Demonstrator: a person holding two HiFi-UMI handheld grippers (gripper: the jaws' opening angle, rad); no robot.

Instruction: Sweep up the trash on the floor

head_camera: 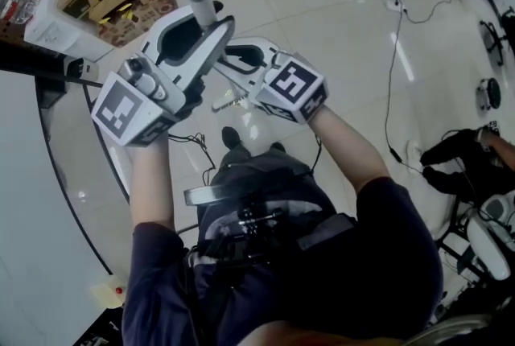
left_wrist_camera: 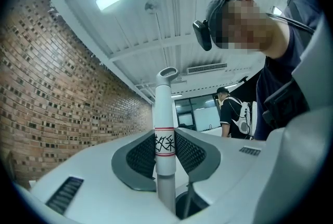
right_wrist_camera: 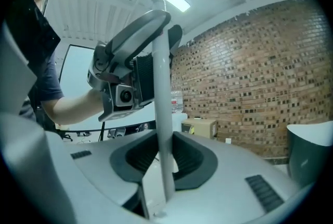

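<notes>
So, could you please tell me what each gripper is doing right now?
Left gripper: closed on the white labelled handle.
Right gripper: closed on a pale pole, possibly the same handle.

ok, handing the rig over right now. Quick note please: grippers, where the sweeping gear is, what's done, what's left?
Left gripper: jaws shut on the white handle, at its red-edged label below the loop end.
Right gripper: jaws shut on the same handle, further down.
Both are held up in front of the person, above the glossy floor. The handle's lower end is out of view, so I can't tell whether it is a broom or a dustpan.
Done: handle gripped in both.
Left: all the sweeping; no trash clearly visible yet.
</notes>
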